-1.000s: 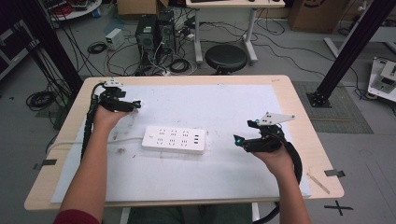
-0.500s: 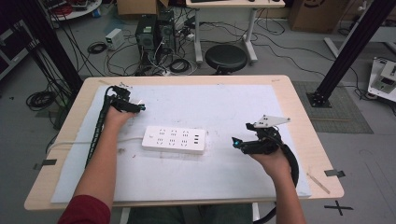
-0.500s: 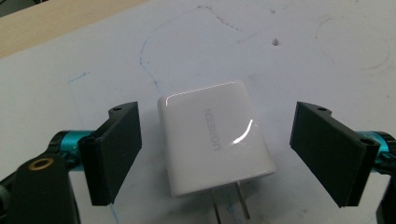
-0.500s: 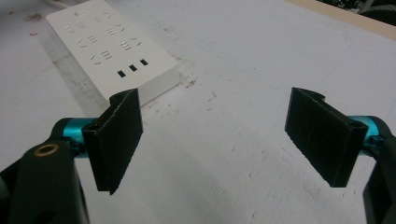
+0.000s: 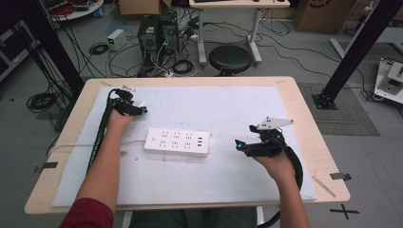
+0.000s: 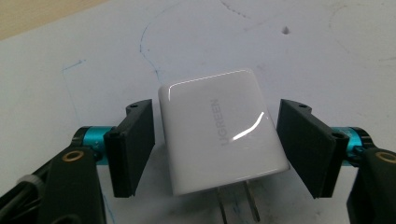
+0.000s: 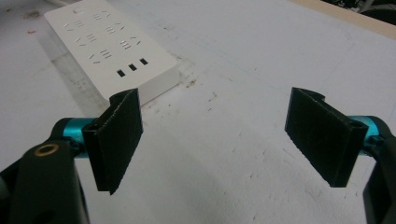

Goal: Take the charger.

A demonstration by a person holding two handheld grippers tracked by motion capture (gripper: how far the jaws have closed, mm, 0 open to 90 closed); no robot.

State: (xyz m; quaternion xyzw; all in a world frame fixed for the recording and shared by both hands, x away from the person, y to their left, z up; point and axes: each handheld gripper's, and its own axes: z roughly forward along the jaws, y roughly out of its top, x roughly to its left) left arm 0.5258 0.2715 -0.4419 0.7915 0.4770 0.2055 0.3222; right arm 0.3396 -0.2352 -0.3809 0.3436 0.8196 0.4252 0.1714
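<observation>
The left tool (image 6: pixel 215 149) has moved forward across the bench (image 5: pixel 304 118); its jaws now stand wide, straddling a white charger (image 6: pixel 222 130) without touching, ready to close. The right tool (image 7: pixel 219 140) waits open and empty beside the power strip (image 5: pixel 177 142).

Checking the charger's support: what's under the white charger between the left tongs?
The white charger lies flat on the white mat, prongs toward the camera. The mat directly beneath is covered.

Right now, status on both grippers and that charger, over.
Left gripper open, jaws either side of the white charger, not clamped. Right gripper open, empty, near the power strip. Nothing blocking the strip.
</observation>
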